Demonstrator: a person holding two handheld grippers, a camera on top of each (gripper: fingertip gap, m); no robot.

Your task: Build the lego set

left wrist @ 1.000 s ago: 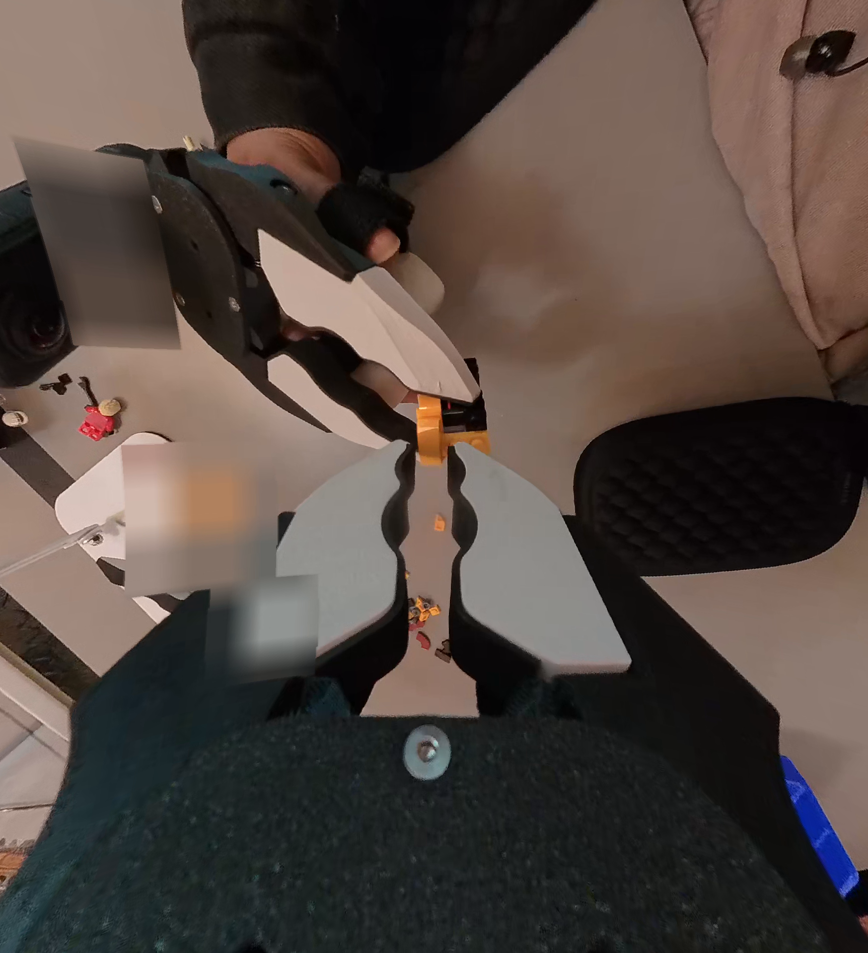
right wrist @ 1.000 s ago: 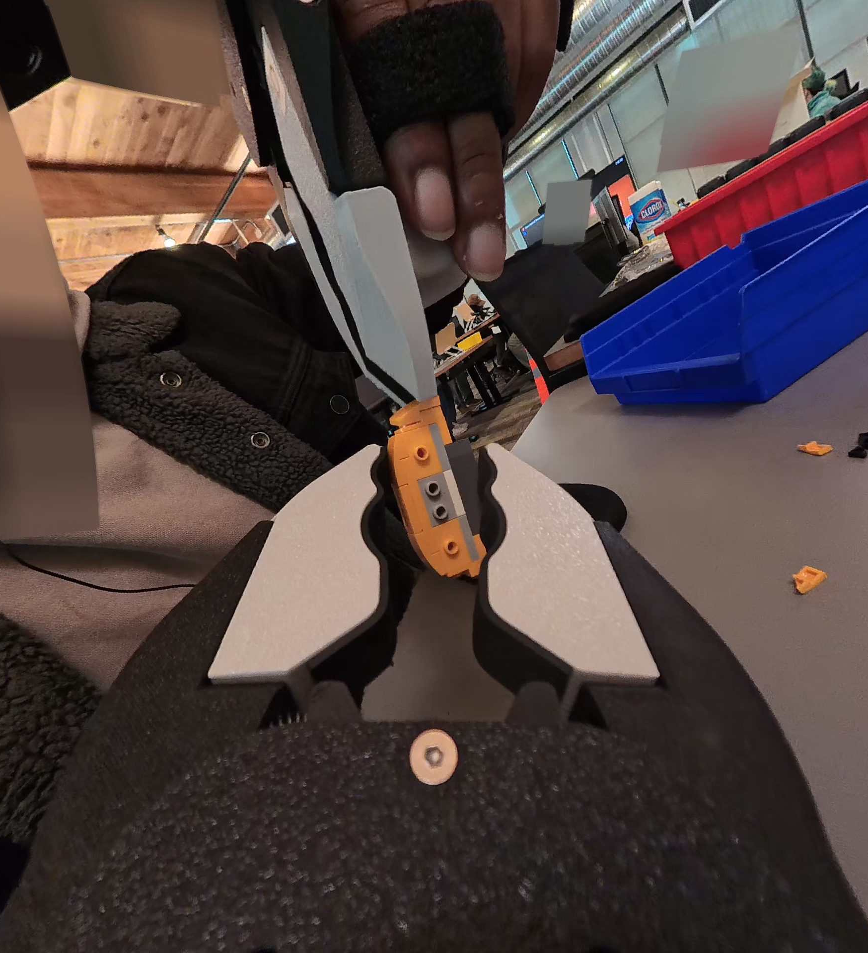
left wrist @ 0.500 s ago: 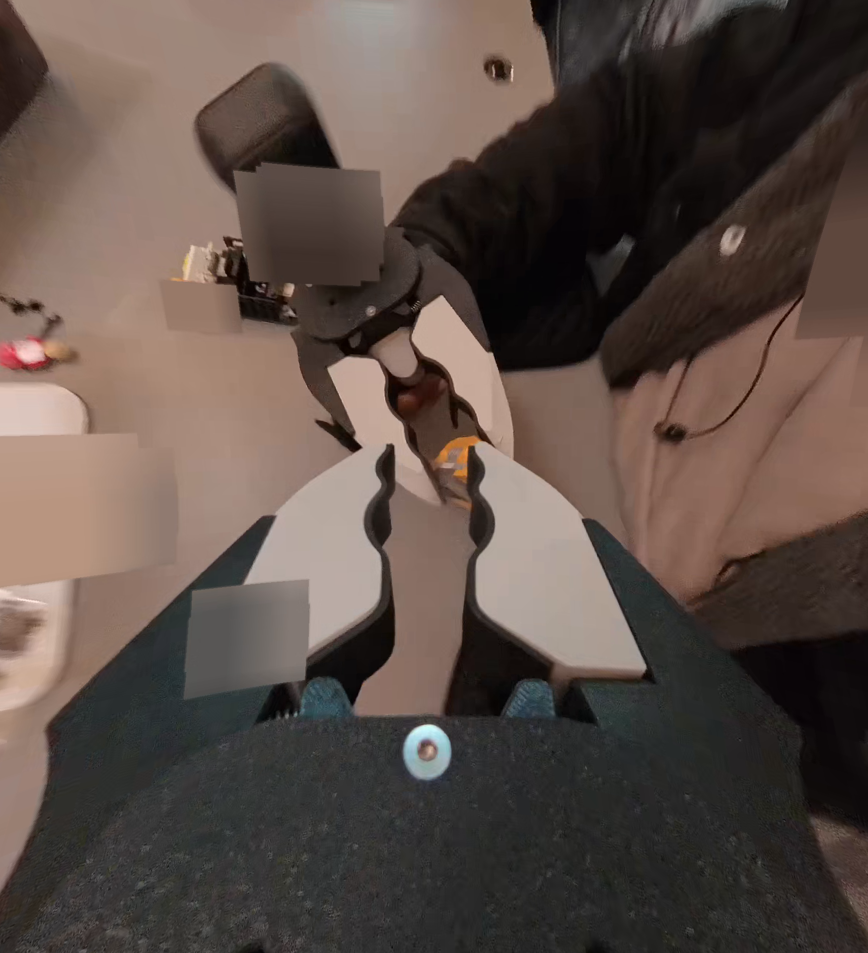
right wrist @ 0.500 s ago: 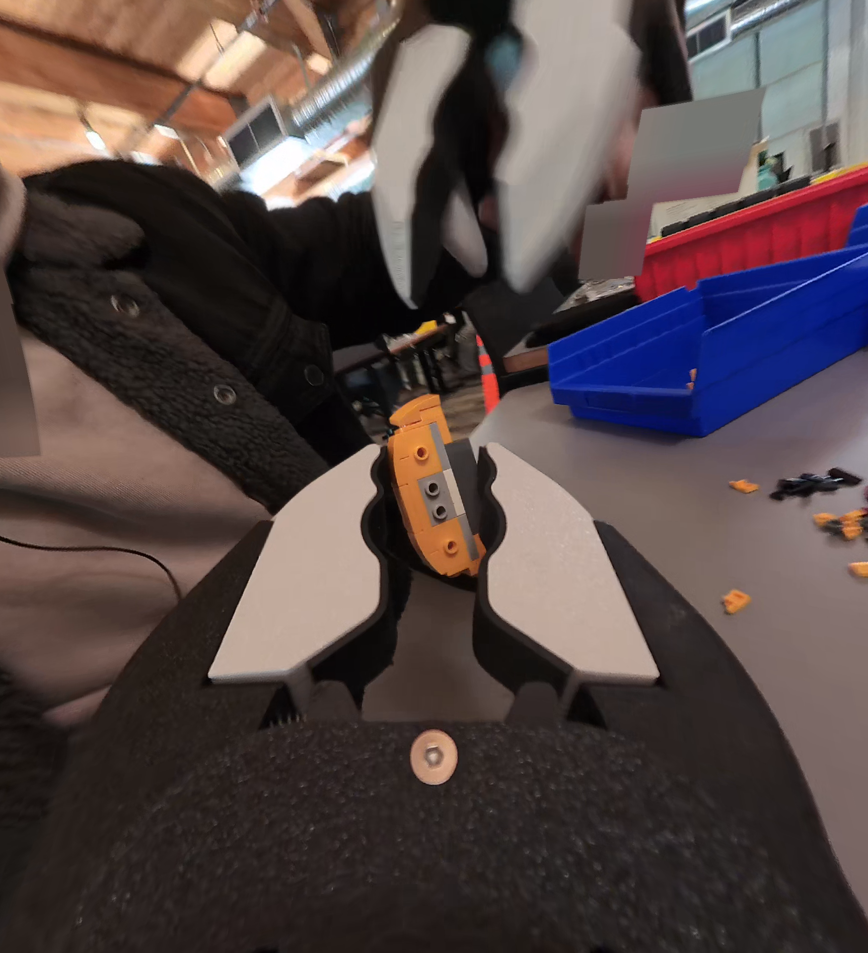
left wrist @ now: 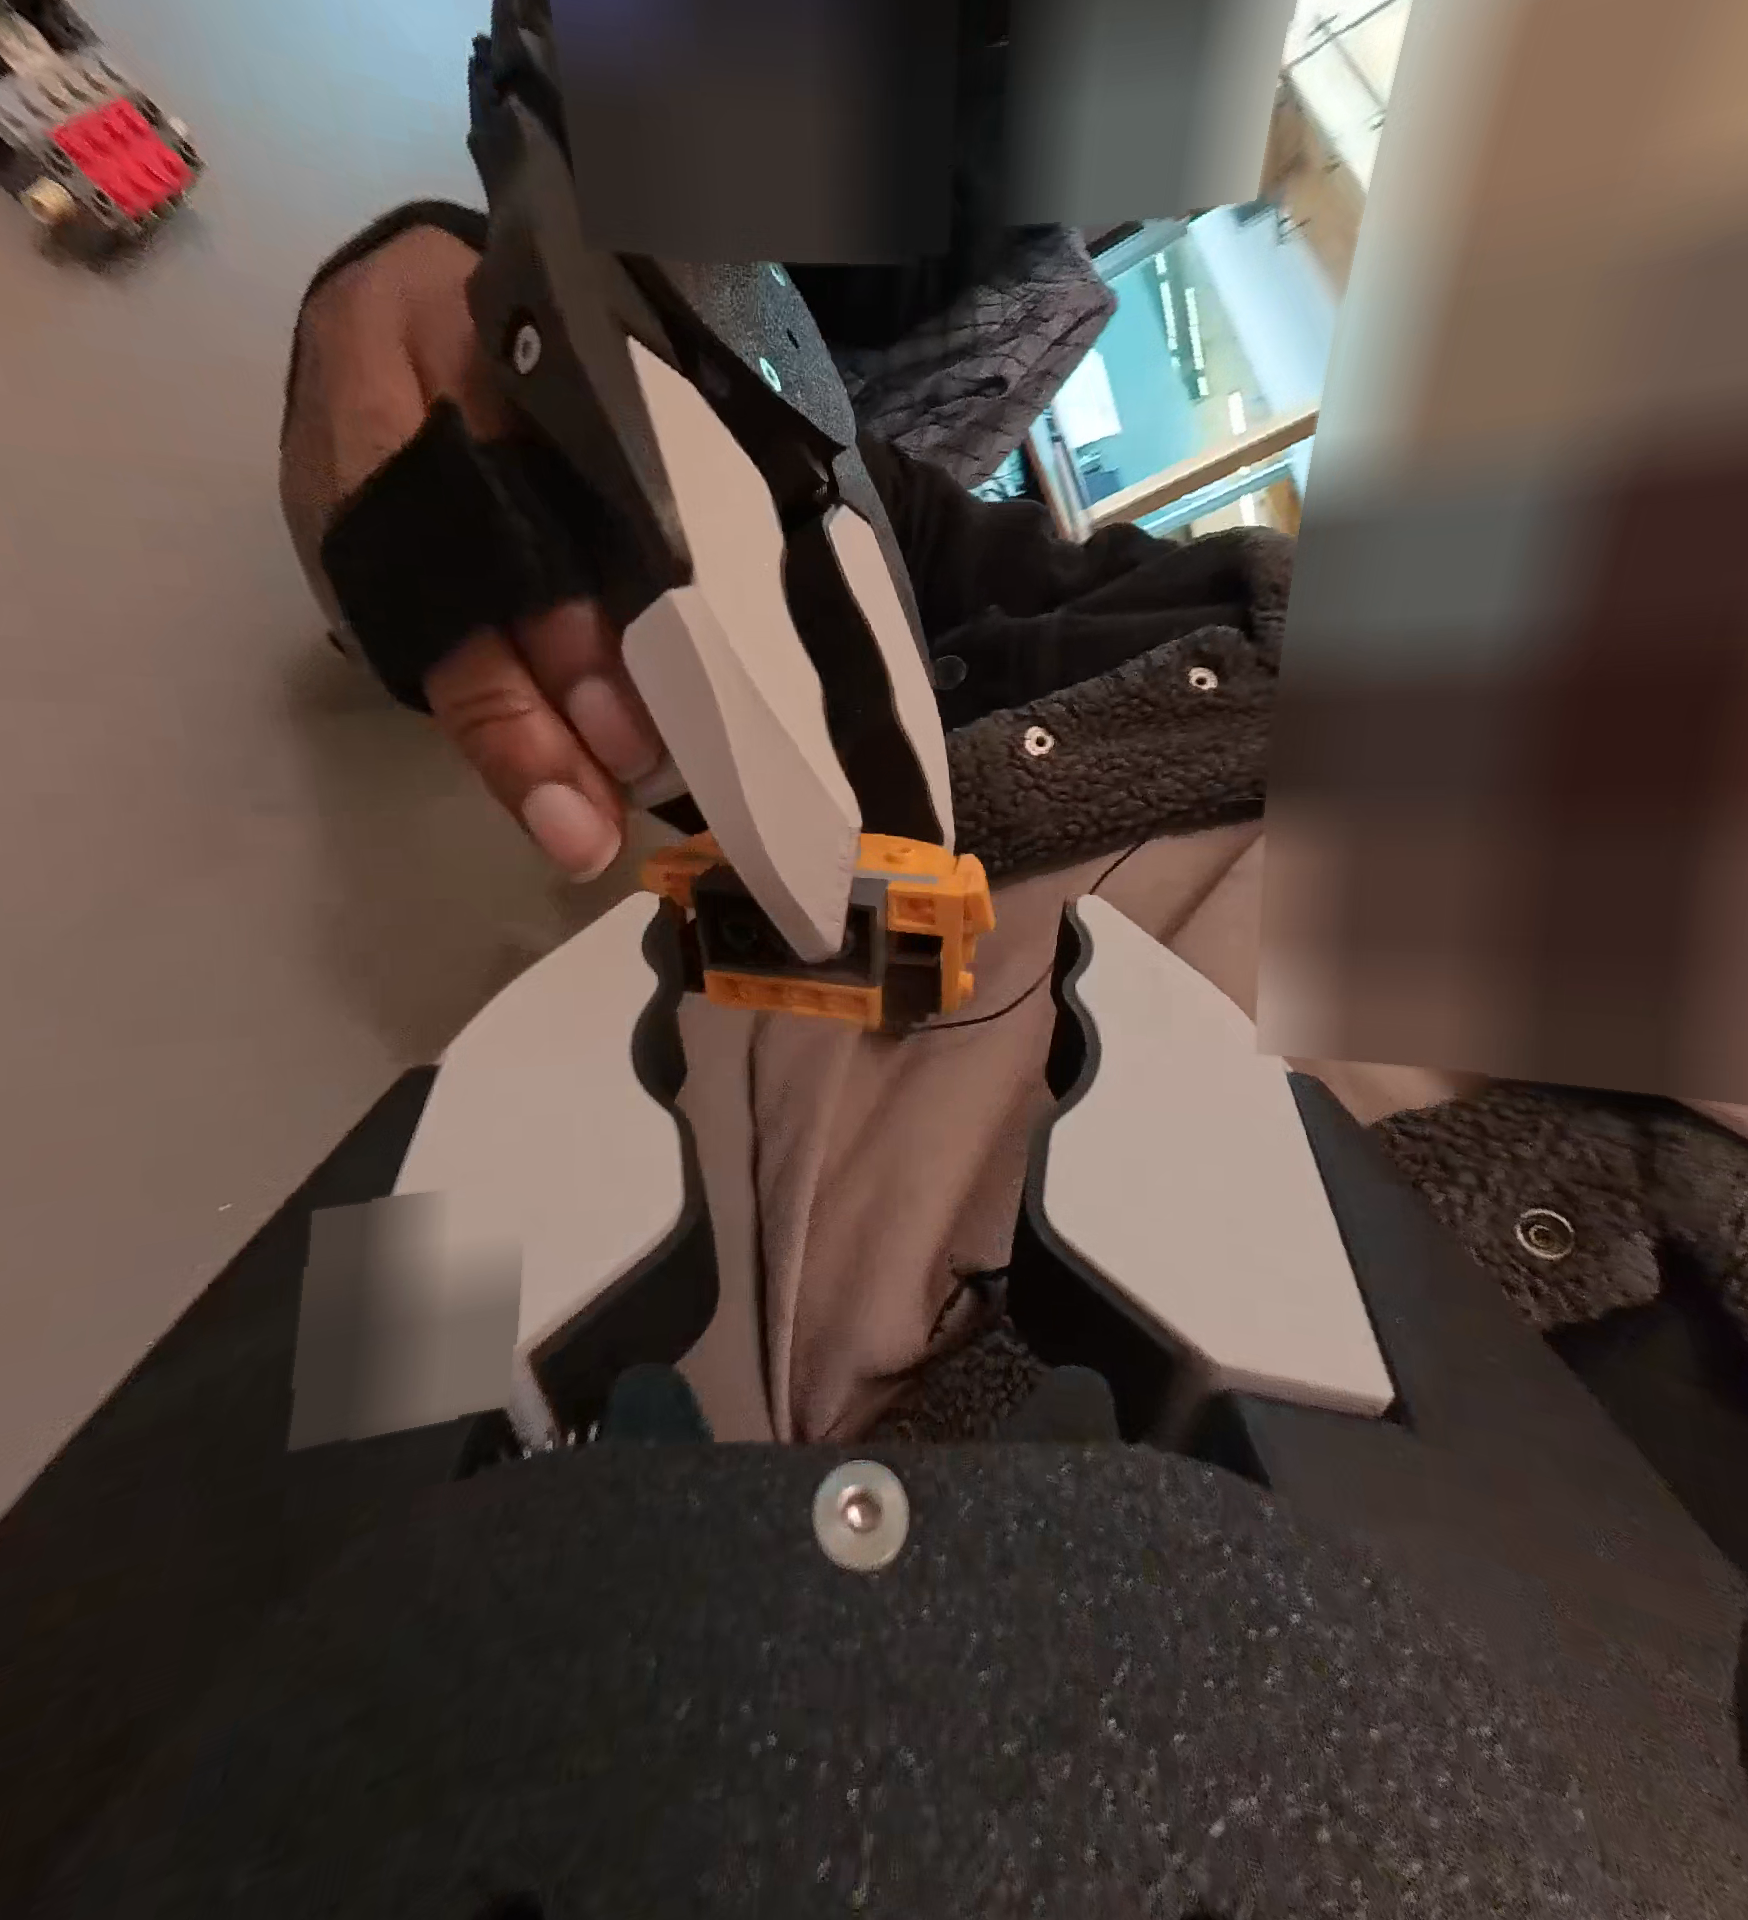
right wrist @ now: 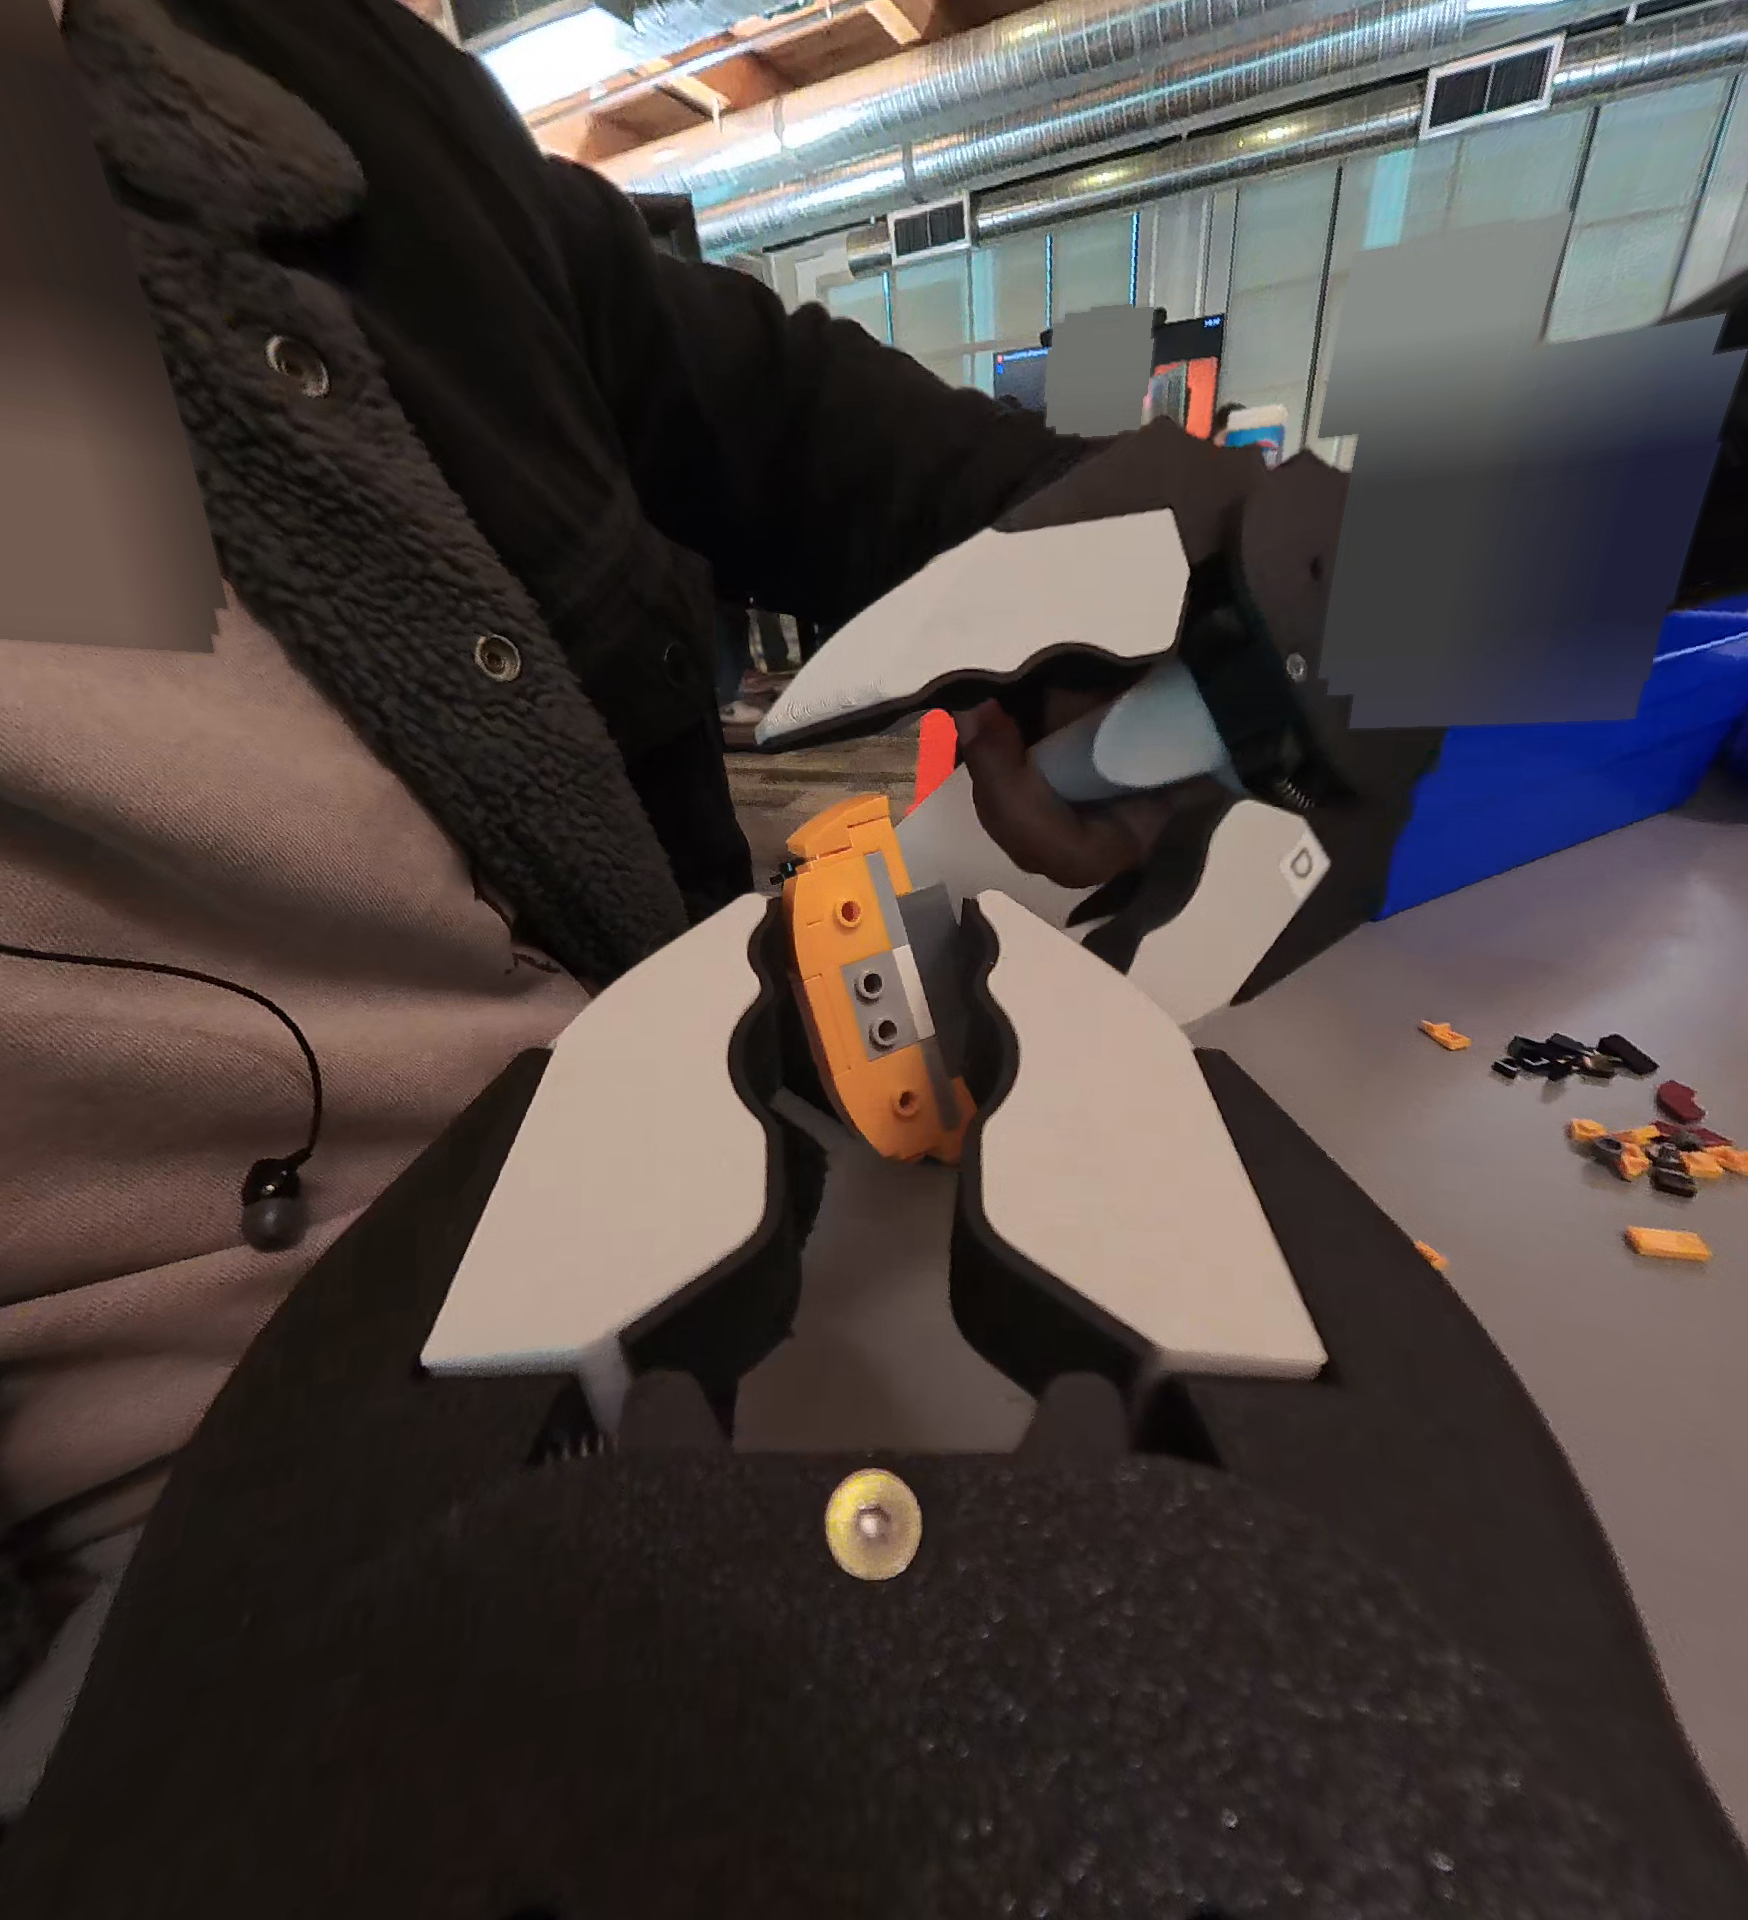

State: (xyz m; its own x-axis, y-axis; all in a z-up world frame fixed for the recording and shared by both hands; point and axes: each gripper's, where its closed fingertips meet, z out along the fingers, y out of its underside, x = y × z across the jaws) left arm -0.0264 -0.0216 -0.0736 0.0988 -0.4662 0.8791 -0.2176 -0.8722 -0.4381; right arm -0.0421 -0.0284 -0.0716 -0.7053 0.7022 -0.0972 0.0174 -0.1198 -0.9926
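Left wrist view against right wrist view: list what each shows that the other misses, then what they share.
Only the left wrist view shows a red and black lego assembly on the table, and the dark recessed face of the orange lego build.

Only the right wrist view shows the blue bin and a pile of loose lego pieces.

Both show the right gripper shut on the orange lego build, and the left gripper open beside it.

Wrist cameras face each other, close; both share orange lego piece (left wrist: 828, 940) (right wrist: 865, 1029), person's jacket (left wrist: 1109, 748) (right wrist: 413, 582).
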